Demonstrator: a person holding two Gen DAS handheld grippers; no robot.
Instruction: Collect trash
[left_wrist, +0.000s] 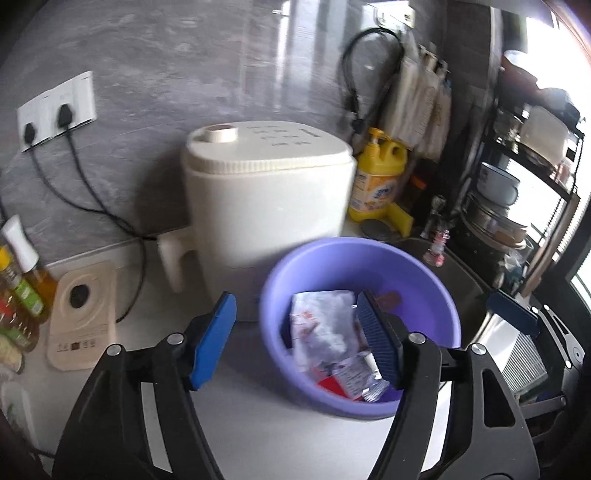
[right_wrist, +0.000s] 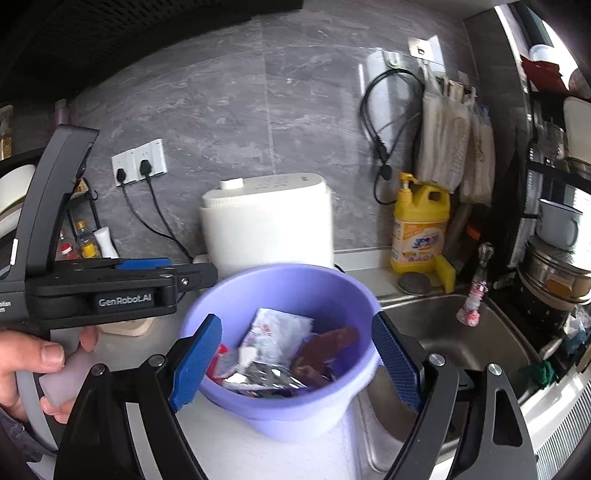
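Left wrist view: left claw (left_wrist: 297, 341) is spread wide, nothing between its blue pads, hanging over the white counter (left_wrist: 236, 417) at the near-left rim of the purple basin (left_wrist: 360, 325). Trash sits inside the basin: a crumpled white wrapper (left_wrist: 325, 325) on top, small foil and red packets (left_wrist: 351, 380) below it. A white appliance (left_wrist: 267, 184) stands just behind the basin, yellow detergent bottle (left_wrist: 378, 175) to its right. Frame is motion-blurred.

Right wrist view: right claw (right_wrist: 297, 363) is also agape and empty, its pads straddling the basin (right_wrist: 280, 373) from the near side. The same white wrapper (right_wrist: 273, 332) shows, plus a brown piece (right_wrist: 325, 347) beside it. The steel sink (right_wrist: 469, 343) lies just right of the basin. The left claw's body crosses the left edge, held by a hand (right_wrist: 33, 369).

Judgement: collecting looks far along, with no loose trash visible on the counter. Next likely needs scanning for leftovers, or gripping the basin rim to carry it off; which one, cannot tell.
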